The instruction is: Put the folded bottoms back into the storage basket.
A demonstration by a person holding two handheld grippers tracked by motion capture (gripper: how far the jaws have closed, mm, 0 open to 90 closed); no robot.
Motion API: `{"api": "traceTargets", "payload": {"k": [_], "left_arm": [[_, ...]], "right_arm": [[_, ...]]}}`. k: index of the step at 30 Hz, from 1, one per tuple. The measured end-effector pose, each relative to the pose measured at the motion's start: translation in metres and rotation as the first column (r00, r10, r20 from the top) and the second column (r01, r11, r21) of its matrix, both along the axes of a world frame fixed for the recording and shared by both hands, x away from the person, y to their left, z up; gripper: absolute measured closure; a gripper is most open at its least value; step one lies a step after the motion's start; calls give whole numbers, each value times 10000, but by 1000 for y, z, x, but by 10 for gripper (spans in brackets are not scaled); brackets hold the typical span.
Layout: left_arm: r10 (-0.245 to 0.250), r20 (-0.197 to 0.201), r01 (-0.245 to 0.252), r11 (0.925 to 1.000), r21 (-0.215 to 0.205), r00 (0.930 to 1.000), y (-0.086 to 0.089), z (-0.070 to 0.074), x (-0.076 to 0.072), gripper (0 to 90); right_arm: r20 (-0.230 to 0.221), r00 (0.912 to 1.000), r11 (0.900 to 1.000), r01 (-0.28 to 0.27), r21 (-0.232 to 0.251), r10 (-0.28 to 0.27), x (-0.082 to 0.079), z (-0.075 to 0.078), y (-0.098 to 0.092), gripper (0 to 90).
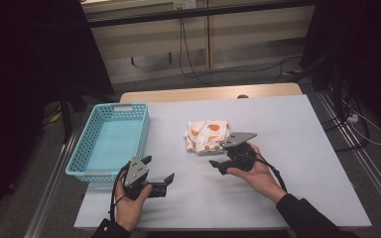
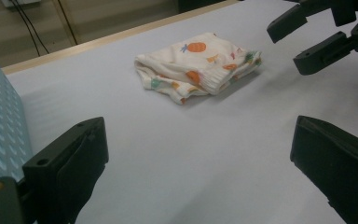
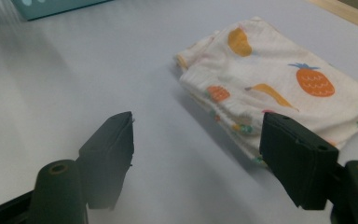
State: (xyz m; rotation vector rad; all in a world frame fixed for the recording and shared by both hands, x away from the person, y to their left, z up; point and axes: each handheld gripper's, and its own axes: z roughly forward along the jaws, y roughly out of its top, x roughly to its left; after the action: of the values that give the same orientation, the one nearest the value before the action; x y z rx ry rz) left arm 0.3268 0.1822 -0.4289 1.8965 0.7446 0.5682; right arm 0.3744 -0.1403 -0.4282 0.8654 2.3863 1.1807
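High view: folded fruit-print cloth [image 1: 207,135] lies mid-table [image 1: 287,129], well right of blue basket [image 1: 110,141]. Right gripper [image 1: 217,166] just beside cloth's near edge, jaws apart, nothing between; its grey plate hides cloth's near right corner. Left gripper [image 1: 158,171] near basket's front corner, jaws spread, empty.

Left gripper view: basket cut off at left edge; cloth beyond, right gripper [image 2: 298,44] cropped at top right.

Right gripper view: cloth [image 3: 279,88] partly behind right jaw, cut off at frame edge; jaws parted, not touching it.
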Motion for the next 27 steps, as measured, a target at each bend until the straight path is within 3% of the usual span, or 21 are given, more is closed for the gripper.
{"api": "traceTargets", "payload": {"k": [5,14,18,20,27], "left_arm": [[-6,-15,6,10000,-13,10000,0,0,0,42],[-16,-26,16,10000,49,10000,0,0,0,42],[-9,-24,10,10000,81,10000,0,0,0,42],[-31,-49,32,10000,74,10000,0,0,0,42],[-25,-32,25,9999,113,10000,0,0,1,42]], "right_arm": [[-47,9999,9998,-139,-130,138,11,0,4,264],[-151,9983,9967,-564,-587,556,31,-2,12,409],[-118,9981,9953,-615,-744,608,36,-1,14,443],[-49,9988,9921,-495,-1153,493,42,-2,18,449],[-169,9965,9851,-839,-1501,823,50,-10,23,506]]}}
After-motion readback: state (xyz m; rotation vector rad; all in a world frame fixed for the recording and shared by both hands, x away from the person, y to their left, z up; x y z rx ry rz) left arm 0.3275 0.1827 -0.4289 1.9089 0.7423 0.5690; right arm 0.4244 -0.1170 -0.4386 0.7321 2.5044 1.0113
